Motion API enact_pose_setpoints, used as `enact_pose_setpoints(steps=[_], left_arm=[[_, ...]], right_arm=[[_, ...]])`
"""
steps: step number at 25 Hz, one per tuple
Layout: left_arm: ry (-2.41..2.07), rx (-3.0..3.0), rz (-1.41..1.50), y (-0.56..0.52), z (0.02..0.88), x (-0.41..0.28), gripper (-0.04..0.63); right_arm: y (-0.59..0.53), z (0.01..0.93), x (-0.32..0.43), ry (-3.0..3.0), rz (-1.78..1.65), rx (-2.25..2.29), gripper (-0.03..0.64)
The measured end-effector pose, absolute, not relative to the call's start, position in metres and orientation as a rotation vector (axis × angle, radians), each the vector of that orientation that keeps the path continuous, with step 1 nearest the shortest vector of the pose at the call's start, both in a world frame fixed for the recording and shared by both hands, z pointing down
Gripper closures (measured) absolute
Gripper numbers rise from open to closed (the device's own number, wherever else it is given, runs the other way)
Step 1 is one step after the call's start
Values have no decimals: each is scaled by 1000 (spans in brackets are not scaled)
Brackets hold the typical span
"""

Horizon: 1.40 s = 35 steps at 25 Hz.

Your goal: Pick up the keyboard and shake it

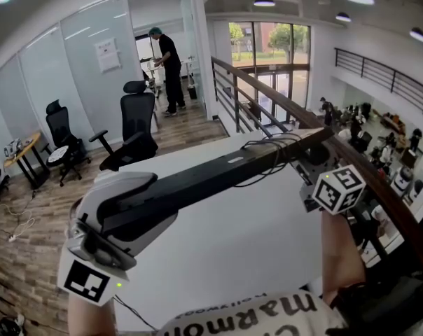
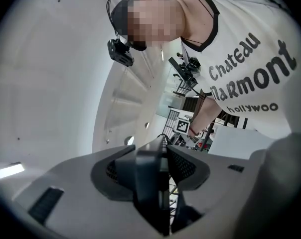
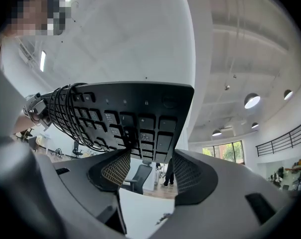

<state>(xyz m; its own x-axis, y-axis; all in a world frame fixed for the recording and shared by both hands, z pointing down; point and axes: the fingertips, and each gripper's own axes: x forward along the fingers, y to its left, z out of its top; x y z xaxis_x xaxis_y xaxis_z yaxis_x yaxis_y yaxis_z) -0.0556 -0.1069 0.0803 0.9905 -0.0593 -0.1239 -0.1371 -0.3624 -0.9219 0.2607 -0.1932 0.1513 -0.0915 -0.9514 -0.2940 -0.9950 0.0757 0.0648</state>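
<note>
a: step in hand?

b: pick-up judged done. the white table point(image 1: 253, 250) lies below the keyboard point(image 1: 218, 177), which is held tilted in the air. the shake is judged next, and a second firm grip is called for first.

a: jaws?

b: the left gripper point(image 2: 160, 156) is clamped tight on the keyboard's left end. the right gripper point(image 3: 150, 171) is spread wide just under the keyboard's right end, nothing gripped, contact unclear. the cable point(image 3: 66, 113) is wound round the keyboard there.
</note>
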Motion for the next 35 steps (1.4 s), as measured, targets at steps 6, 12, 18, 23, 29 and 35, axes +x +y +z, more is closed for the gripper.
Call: enact_pose_setpoints(steps=[6,12,18,23,29,35], left_arm=[[145,-2022,78,-110,94,-53,403],[150,-2108,58,-104,119,-55,402],[137,-2201,-10,-88,156,-46,416],[116,-2295,-49,-73,194,-44,420],[84,-2378,-86,-64,219,-35,427],[60,-2434,-102,-66,228,-30,439]], right_arm=[[-188,172,264,2190,330,-2013,333],[-179,208,260,2231,236,-2036,332],[-162,265,262,2262,64,-2064,331],[-137,317,262,2280,-78,-2101,332],[-122,365,266,2313,-247,-2101,333],[-118,382,270,2322,-309,-2116,333]])
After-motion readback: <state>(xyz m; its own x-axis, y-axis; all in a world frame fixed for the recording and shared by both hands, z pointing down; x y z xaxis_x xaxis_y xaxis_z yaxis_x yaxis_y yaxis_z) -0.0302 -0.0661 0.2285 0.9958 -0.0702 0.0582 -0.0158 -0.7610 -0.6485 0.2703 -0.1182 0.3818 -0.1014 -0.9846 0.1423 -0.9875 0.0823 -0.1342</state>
